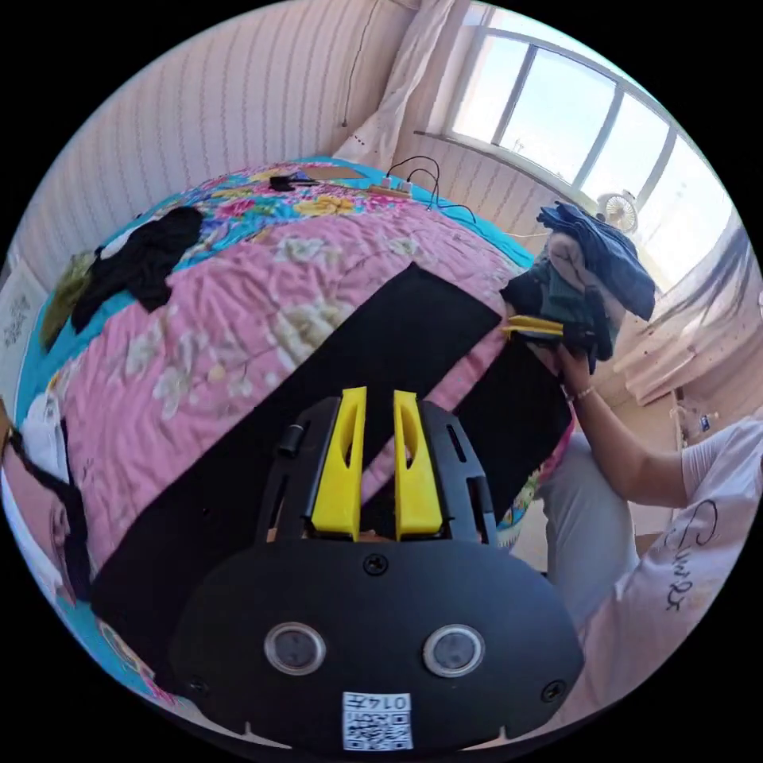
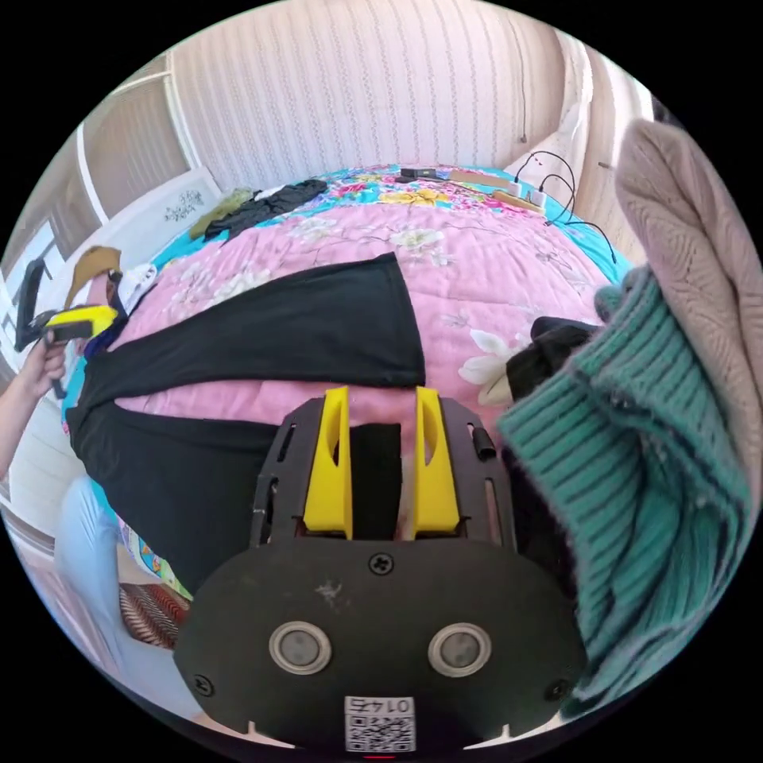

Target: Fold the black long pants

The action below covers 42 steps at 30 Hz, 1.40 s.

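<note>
While the pants lie spread on the bed, both tongs, left and right, hang above them, parted and empty.

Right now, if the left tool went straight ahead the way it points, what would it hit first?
Most likely the black long pants spread on the pink quilt. The left tool sits open just above one leg, though depth is hard to judge.

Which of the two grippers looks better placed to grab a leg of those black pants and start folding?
Probably the right gripper: its open jaws hover just over the hem of the black long pants. The left gripper hangs open above the pants' middle.
</note>
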Each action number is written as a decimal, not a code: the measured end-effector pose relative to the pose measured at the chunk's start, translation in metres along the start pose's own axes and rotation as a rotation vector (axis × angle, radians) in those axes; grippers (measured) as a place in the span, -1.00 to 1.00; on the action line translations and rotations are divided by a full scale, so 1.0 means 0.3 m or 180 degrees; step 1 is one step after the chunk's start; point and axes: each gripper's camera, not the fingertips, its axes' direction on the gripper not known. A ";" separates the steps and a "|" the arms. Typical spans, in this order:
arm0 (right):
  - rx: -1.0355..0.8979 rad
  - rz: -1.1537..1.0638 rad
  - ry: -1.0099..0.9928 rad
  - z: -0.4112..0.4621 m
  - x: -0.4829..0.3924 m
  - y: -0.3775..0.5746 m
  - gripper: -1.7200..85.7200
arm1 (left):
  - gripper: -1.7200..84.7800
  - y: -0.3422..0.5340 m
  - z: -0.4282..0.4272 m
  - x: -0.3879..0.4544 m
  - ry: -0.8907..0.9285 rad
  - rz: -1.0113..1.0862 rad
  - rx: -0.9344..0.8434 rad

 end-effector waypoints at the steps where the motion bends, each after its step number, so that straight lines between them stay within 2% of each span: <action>1: -0.0047 -0.0051 0.0052 -0.006 -0.016 0.012 -0.69 | -0.82 0.094 -0.044 -0.034 -0.0041 -0.0160 -0.0043; 3: -0.0158 -0.0091 0.0125 -0.049 -0.068 0.084 -0.67 | -0.83 0.466 -0.225 -0.163 -0.0189 -0.0857 -0.0157; 4: -0.0128 -0.0044 0.0086 -0.067 -0.075 0.108 -0.66 | -0.83 0.555 -0.270 -0.194 -0.0235 -0.1060 -0.0153; 6: -0.0046 0.0250 -0.0269 -0.137 -0.078 0.211 -0.66 | -0.84 0.870 -0.436 -0.309 -0.0290 -0.1847 -0.0054; 10: -0.0314 0.0696 -0.0601 -0.189 -0.024 0.347 -0.65 | -0.85 1.201 -0.646 -0.451 -0.0492 -0.2707 0.0340; 12: -0.0494 0.0936 -0.0595 -0.218 0.033 0.414 -0.65 | -0.84 1.377 -0.758 -0.548 -0.0384 -0.3231 0.0821; 15: -0.0485 0.1465 -0.0699 -0.265 0.137 0.479 -0.65 | -0.83 1.536 -0.843 -0.664 -0.0439 -0.3716 0.0931; 19: -0.0188 0.2193 -0.1110 -0.299 0.254 0.551 -0.65 | -0.81 1.624 -0.919 -0.767 -0.0375 -0.3916 0.1043; 21: -0.0319 0.2466 -0.1164 -0.277 0.298 0.583 -0.64 | -0.78 1.661 -0.965 -0.818 -0.0320 -0.4028 0.1106; 25: -0.0712 0.2565 -0.1030 -0.232 0.310 0.595 -0.61 | -0.76 1.745 -1.040 -0.870 -0.0379 -0.4364 0.1118; 33: -0.0456 0.2557 -0.1209 -0.239 0.297 0.518 -0.61 | -0.74 1.894 -1.185 -0.927 0.0309 -0.4471 0.1644; 38: -0.0584 0.2407 -0.0942 -0.262 0.277 0.487 -0.65 | -0.79 1.903 -1.298 -0.925 0.0237 -0.4299 0.1608; 42: -0.0446 0.2552 -0.1110 -0.300 0.282 0.518 -0.73 | -0.87 1.924 -1.389 -0.914 0.0175 -0.4141 0.1493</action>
